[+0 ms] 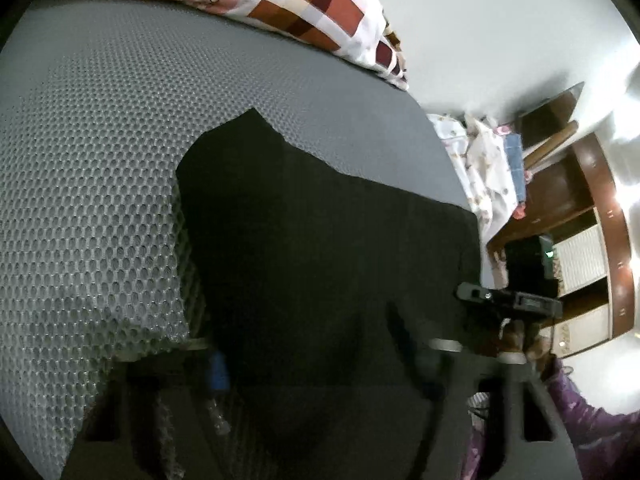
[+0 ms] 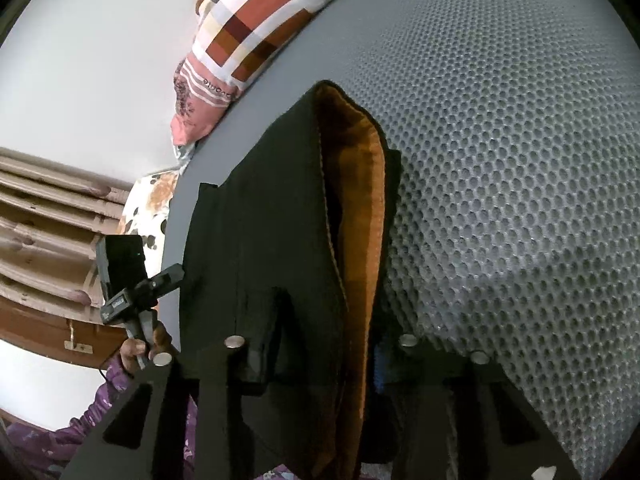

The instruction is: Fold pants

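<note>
On the grey honeycomb-mesh bed mat (image 2: 520, 160), the dark pants (image 2: 272, 248) lie spread, reaching from the near edge toward the patterned pillow (image 2: 248, 40) at about 11 o'clock in the right wrist view. Their orange lining (image 2: 360, 216) shows where the cloth gapes open along the right side, which suggests the garment is doubled over itself and pulled taut so that its layers can line up.

The right tongs (image 2: 320, 364) sit at the 6 o'clock edge with dark cloth bunched between the fingers; they look closed on the pants, probably to keep one end from sliding. In the left wrist view the pants (image 1: 320, 240) fill the centre and run down to 6 o'clock, where the left tongs (image 1: 320, 372) are buried in shadow and blur; I cannot tell whether they are closed or parted, though cloth drapes across them. The other handheld unit (image 1: 508, 304) shows at 4 o'clock, level with this end, so both ends seem held at the near edge for an even fold.
</note>
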Available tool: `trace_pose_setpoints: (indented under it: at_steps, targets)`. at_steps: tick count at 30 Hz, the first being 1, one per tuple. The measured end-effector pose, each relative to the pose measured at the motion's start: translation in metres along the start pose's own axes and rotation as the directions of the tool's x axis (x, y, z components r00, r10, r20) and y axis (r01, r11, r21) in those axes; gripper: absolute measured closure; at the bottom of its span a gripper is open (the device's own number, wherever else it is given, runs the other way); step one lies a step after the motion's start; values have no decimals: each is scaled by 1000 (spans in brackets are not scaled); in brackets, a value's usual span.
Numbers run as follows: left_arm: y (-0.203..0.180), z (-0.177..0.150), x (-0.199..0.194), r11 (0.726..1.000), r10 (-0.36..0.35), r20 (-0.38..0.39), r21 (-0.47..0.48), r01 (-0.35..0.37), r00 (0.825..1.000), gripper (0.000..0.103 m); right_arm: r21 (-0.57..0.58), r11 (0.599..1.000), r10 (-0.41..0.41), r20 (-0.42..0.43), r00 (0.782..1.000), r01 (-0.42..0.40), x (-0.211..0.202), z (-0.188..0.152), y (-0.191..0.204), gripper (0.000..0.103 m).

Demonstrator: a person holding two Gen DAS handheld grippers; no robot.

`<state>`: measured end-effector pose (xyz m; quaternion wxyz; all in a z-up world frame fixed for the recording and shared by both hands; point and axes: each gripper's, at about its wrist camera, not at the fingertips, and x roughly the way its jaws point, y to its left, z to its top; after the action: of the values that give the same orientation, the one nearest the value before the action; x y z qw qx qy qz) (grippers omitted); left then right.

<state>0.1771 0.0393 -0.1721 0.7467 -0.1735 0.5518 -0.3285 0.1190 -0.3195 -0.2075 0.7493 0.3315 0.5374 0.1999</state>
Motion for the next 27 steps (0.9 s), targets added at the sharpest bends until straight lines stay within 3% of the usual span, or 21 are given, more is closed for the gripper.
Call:
trace_pose_setpoints:
  at_steps: [11, 18, 27]
  targets:
    - [-31, -9, -32, 984, 128, 112, 107, -140, 985, 86, 17, 995, 101, 30, 994, -102, -5, -2, 19, 83]
    - [-23, -4, -59, 964, 207, 177, 132, -231, 962, 86, -13, 992, 129, 14, 992, -129, 14, 11, 44, 84]
    - [-2, 14, -91, 955, 243, 253, 105, -276, 936, 86, -48, 987, 157, 8, 988, -156, 36, 37, 76, 84]
